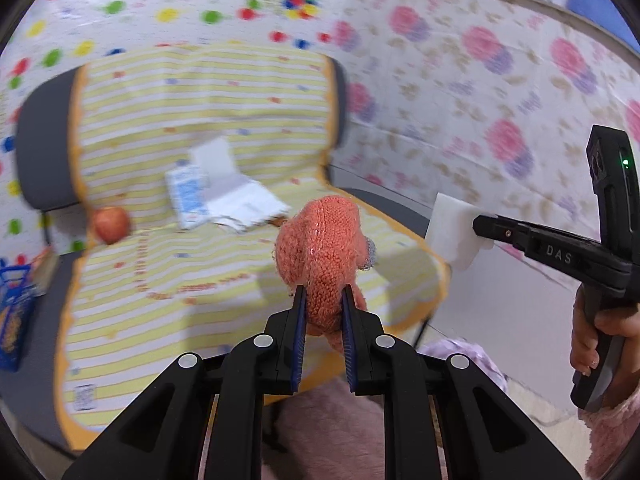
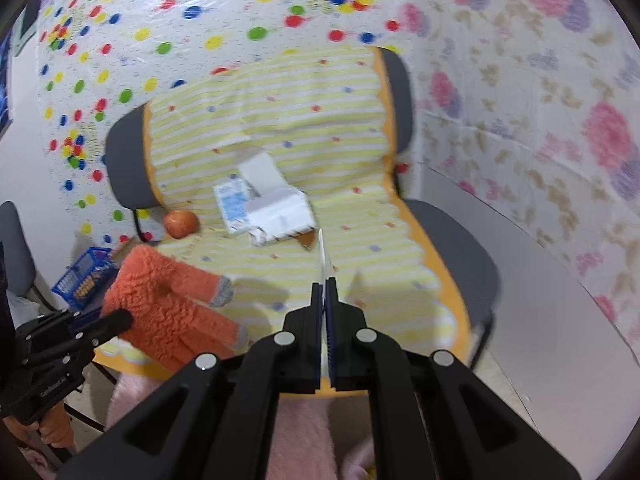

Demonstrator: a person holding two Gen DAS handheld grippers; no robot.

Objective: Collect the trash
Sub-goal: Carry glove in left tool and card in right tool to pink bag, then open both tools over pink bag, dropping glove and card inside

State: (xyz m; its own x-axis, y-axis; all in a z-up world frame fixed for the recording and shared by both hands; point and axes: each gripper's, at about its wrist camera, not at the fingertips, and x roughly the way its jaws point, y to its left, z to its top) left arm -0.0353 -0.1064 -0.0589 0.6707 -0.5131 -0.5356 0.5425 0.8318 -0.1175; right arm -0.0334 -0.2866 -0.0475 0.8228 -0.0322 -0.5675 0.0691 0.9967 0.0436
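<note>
In the left wrist view my left gripper [image 1: 323,292] is shut on an orange knitted glove [image 1: 320,240], which stands up between the blue pads above the chair seat. To the right, my right gripper [image 1: 478,226] is shut on a white piece of paper [image 1: 450,232]. The right wrist view shows that paper [image 2: 321,252] edge-on as a thin white strip pinched in the right gripper [image 2: 325,284]. At lower left there, the left gripper [image 2: 120,318] holds the orange glove [image 2: 160,296], which has grey fingertips. An opened white box [image 2: 276,204] and a blue-and-white packet [image 2: 232,204] lie on the seat.
A grey chair [image 2: 124,168] is draped in a yellow striped cloth [image 2: 280,112]. A red apple [image 2: 181,223] rests at the cloth's left edge. A blue basket [image 2: 80,276] sits on the floor at left. Patterned sheets cover the walls. Pink fluffy fabric [image 2: 304,432] lies below the grippers.
</note>
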